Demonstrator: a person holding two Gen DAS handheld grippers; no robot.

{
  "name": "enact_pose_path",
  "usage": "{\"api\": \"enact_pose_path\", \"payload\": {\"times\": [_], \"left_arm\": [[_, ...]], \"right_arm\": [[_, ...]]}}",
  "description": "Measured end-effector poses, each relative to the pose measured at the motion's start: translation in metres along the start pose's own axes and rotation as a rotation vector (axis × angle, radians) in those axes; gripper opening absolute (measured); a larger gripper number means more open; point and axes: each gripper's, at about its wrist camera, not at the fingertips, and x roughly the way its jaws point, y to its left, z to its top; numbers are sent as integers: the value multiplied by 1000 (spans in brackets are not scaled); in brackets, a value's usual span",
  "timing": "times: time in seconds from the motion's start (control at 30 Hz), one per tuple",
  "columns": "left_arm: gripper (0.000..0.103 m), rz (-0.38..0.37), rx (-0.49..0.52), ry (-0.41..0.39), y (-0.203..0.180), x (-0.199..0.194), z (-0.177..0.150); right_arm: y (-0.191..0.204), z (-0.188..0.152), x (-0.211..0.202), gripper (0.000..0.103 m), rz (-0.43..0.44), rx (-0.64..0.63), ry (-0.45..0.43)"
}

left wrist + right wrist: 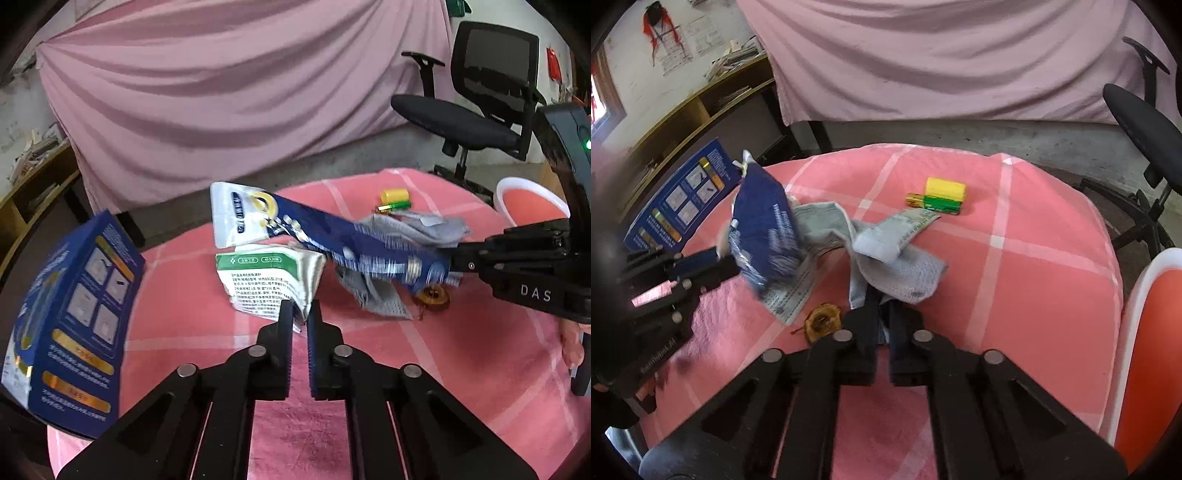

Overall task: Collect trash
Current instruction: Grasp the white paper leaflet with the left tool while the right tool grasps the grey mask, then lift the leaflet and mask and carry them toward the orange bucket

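Left wrist view: two grippers, two pieces of trash, both held by a thin edge.
Left gripper (pixel 300 314) is pinched nearly closed on the green-and-white wrapper (pixel 266 280) mid-tabletop; right gripper (pixel 882 325) is clamped on the blue packet (pixel 332 236) and grey cloth (pixel 897 266). Either could slip free or drag the batteries (pixel 942 195) toward the far edge.

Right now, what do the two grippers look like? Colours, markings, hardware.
Both are matte black linkage frames with silver round pivot pins. The left gripper has dark blue ribbed fingers. The right gripper carries white "DAS" lettering and a green LED; its fingers look dark.
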Motion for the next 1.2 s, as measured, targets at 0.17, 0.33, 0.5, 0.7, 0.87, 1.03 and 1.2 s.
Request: {"api": "enact_pose_path", "payload": {"times": [0.17,0.33,0.5,0.7,0.87,1.03,1.2], "left_arm": [[1,-6,-64,-35,12,-13,-5],[1,-22,-140,-77,20,-33,-13],[1,-31,-193,-157,21,-60,-23],[1,-47,-236,-243,18,-87,-32],[1,-54,-247,-301,8,-106,-35],[1,-72,-231,-382,-6,-125,-29],[1,-105,-181,-453,-31,-136,-10]], "right_arm": [[5,-3,-8,20,14,-21,-24],[11,-10,-25,20,18,-35,-74],[22,-20,-49,20,-5,-70,-174],[34,-33,-80,20,-48,-119,-298],[40,-44,-105,20,-84,-143,-406],[37,-55,-134,20,-134,-132,-543],[27,-60,-158,20,-171,-78,-654]]}}
